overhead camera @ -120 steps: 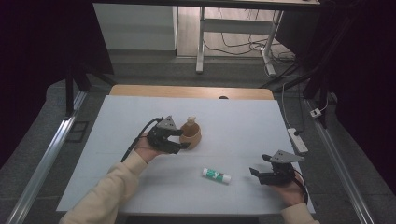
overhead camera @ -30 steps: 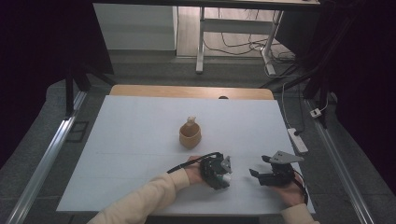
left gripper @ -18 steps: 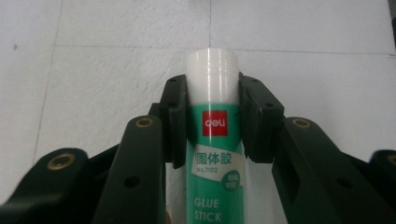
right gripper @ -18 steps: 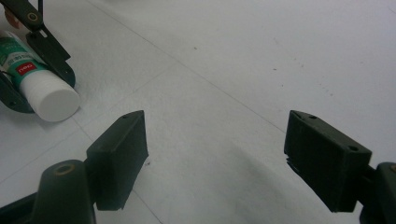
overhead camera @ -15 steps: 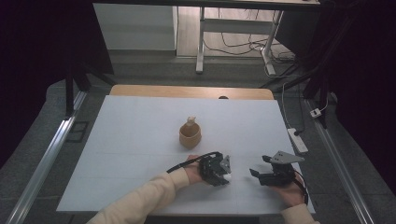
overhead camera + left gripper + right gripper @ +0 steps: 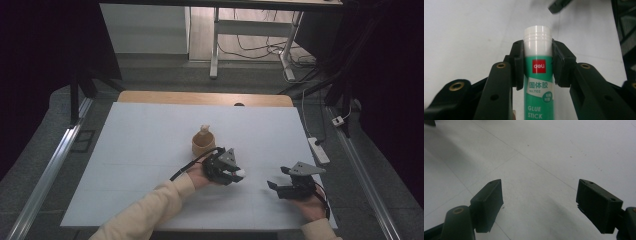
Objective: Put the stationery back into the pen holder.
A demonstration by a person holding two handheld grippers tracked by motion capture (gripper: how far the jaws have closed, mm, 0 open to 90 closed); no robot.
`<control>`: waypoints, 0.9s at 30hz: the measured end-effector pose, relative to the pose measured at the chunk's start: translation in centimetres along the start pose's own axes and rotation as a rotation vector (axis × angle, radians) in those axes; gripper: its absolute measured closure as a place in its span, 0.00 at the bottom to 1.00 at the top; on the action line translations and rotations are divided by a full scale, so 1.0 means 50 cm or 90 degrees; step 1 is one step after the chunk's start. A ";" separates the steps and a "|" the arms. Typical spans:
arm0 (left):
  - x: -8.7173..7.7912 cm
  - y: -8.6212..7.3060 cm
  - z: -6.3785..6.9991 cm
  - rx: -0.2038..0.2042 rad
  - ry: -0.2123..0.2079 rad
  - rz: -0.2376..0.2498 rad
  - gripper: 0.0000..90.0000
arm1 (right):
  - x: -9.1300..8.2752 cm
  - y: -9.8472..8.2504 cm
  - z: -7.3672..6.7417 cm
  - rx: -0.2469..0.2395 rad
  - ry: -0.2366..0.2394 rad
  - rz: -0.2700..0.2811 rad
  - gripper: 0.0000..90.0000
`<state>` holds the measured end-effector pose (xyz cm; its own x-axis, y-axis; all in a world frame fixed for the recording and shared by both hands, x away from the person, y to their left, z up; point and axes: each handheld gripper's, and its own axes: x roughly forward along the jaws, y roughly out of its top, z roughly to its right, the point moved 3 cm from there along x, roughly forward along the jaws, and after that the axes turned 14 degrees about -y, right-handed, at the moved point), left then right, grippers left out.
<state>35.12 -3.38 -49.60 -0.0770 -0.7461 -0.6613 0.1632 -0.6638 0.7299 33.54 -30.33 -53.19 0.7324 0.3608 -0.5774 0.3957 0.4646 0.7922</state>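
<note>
Although the white surface (image 6: 150, 150) dominates the high view, the item of concern is the glue stick (image 6: 539, 75), now clamped in the left gripper (image 6: 234, 172) just below centre of frame, lifted clear of the surface. It is judged light, rigid and smooth-walled, so liable to slip; the pads bear on the upper barrel just under the white cap, a sound hold. The right gripper (image 6: 274, 185), at lower right, rests with jaws spread wide and nothing between them. The small wooden cup (image 6: 203, 144) stands at centre. Against four seconds ago, the glue stick has left the surface and the left gripper, jaws just closing on it, has come from the cup.
</note>
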 end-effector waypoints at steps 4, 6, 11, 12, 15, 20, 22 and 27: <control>-0.023 -0.001 -0.006 -0.009 0.014 0.023 0.71 | 0.000 0.000 0.000 0.000 -0.004 -0.002 0.23; -0.032 -0.002 -0.009 -0.012 0.020 0.029 0.71 | 0.000 0.000 0.000 -0.001 -0.004 -0.002 0.23; -0.053 -0.004 -0.016 -0.021 0.034 0.055 0.71 | 0.000 0.000 0.000 -0.001 -0.004 -0.002 0.23; -0.058 -0.004 -0.017 -0.022 0.038 0.060 0.71 | 0.000 0.000 0.000 -0.001 -0.004 -0.002 0.23; -0.075 -0.004 -0.021 -0.025 0.051 0.075 0.71 | 0.000 0.000 0.001 -0.002 -0.004 -0.001 0.23; -0.105 -0.005 -0.028 -0.035 0.072 0.099 0.71 | 0.000 0.000 0.001 -0.003 -0.001 -0.002 0.23; -0.117 -0.005 -0.032 -0.039 0.079 0.108 0.71 | 0.000 0.001 0.001 -0.003 0.000 0.000 0.23; -0.143 -0.008 -0.042 -0.047 0.101 0.126 0.71 | -0.001 0.001 0.001 -0.001 -0.001 0.006 0.23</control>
<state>37.69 2.36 -45.54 0.1171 -0.8398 -0.5301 0.2317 -0.4959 0.8369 33.54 -30.34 -53.10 0.7369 0.3641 -0.5696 0.3875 0.4629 0.7972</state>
